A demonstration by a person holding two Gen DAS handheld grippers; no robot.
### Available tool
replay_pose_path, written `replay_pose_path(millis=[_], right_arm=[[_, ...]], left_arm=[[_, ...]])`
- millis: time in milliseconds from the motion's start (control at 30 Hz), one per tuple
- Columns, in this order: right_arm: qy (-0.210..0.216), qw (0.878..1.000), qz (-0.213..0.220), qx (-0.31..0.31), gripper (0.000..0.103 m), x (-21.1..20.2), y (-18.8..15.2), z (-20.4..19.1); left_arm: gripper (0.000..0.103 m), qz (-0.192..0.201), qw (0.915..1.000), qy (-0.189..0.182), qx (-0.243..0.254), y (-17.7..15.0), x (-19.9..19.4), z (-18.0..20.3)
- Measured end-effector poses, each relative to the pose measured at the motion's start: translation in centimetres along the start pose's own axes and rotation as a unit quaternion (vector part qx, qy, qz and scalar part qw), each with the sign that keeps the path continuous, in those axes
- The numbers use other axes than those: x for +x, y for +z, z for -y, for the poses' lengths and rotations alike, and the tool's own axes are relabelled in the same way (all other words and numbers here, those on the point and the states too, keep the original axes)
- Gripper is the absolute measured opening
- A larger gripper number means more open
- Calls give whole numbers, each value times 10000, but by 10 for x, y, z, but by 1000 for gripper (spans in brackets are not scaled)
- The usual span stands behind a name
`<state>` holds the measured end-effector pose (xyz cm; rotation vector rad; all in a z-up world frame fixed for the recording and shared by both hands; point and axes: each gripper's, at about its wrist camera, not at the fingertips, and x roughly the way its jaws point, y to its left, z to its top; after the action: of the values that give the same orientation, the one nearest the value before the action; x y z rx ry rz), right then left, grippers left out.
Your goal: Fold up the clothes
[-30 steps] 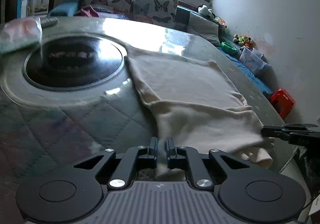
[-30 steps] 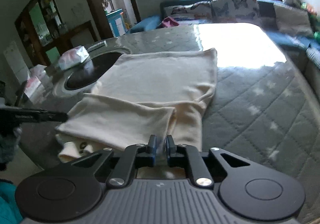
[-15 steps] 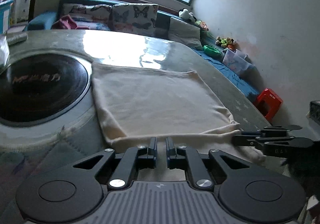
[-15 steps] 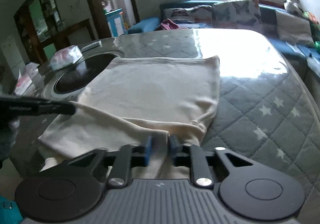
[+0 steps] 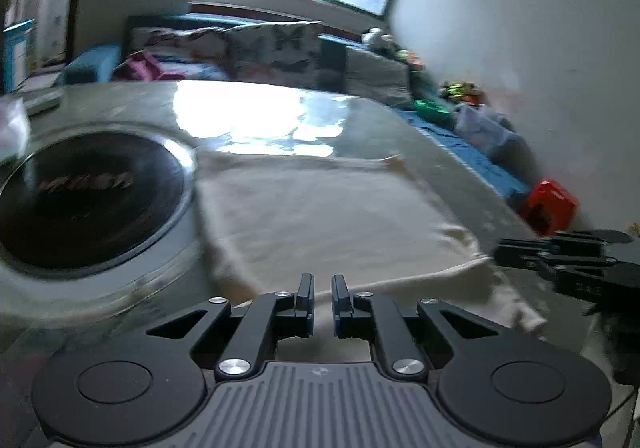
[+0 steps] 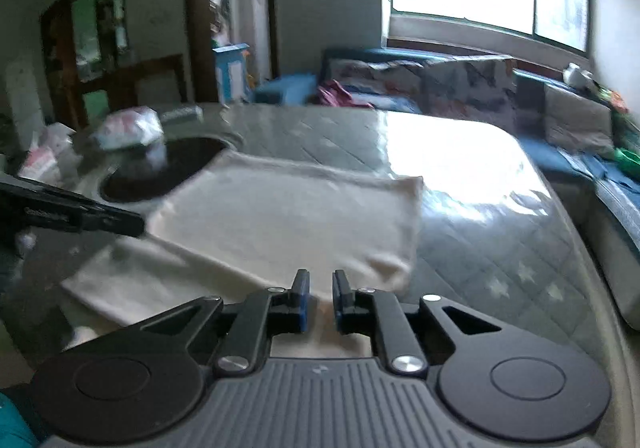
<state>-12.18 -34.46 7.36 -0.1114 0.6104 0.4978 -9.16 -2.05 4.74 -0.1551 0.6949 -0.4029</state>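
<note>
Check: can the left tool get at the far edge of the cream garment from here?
Probably yes. The left tool sits at the near edge of the cream garment, and nothing lies on the cloth up to its far edge. The right tool is off to the side.

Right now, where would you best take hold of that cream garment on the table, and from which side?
By its near edge, toward each corner, coming in from the near side of the table. The cream garment lies flat, and only that doubled edge lifts off the surface enough to pinch.
</note>
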Motion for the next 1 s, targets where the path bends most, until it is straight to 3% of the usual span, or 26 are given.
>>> replay_pose_path(millis=[133,233,333,567,733,867,1000], right_arm=[[303,9991,-164,-235,12,21,-2,-12],[442,9980,-385,-243,15,34,-7,-14],[486,9970,-435,-417,16,26,-8,-19],[860,9922,-625,-645,20,2,-23,-38],[709,9942,-512,-625,19,-7,-26,-41],[547,9954,-632,-465,20,-3,-33,-33],[489,9970,-470,-374,20,-13,-38,-29]], left_arm=[[11,-122,9995,-248,180,-1,16,18],[11,-297,9989,-204,285,-6,30,24],[11,-263,9985,-204,430,-9,27,30],[11,-233,9933,-609,956,-29,4,50],[11,-313,9885,-591,1354,-46,-2,60],[11,-351,9893,-630,1268,-50,-6,55],[14,-330,9904,-549,1227,-52,-14,51]])
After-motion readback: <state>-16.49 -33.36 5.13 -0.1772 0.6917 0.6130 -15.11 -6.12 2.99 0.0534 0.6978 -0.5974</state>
